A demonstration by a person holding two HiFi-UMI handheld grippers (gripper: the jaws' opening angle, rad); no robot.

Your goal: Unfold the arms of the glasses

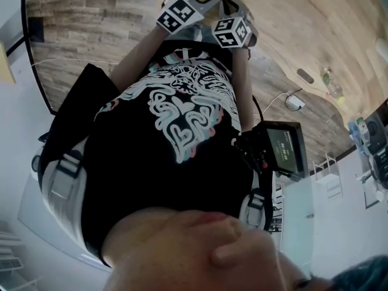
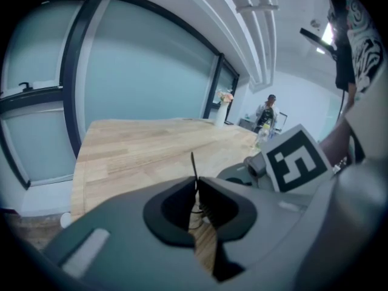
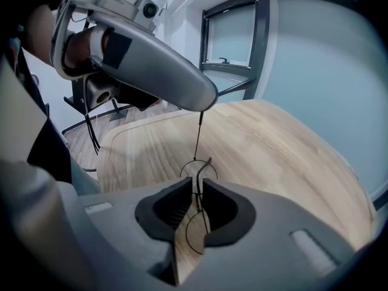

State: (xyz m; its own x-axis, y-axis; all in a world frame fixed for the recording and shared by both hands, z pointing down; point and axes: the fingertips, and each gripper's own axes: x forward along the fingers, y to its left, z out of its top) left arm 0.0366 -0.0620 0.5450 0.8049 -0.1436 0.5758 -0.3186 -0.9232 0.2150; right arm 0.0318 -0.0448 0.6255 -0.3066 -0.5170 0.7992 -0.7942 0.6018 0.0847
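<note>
Both grippers are up over the wooden table (image 3: 273,144). My right gripper (image 3: 197,191) is clamped tight on the glasses (image 3: 202,166), with one round wire lens showing past the jaws and another nearer me. My left gripper (image 2: 195,187), just beside it above the table, is pinched shut on one thin black arm (image 2: 193,162).

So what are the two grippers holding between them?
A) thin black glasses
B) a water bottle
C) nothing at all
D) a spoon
A: the jaws of the right gripper are shut on the thin black glasses by their round wire rims, and those of the left gripper pinch one arm.
</note>
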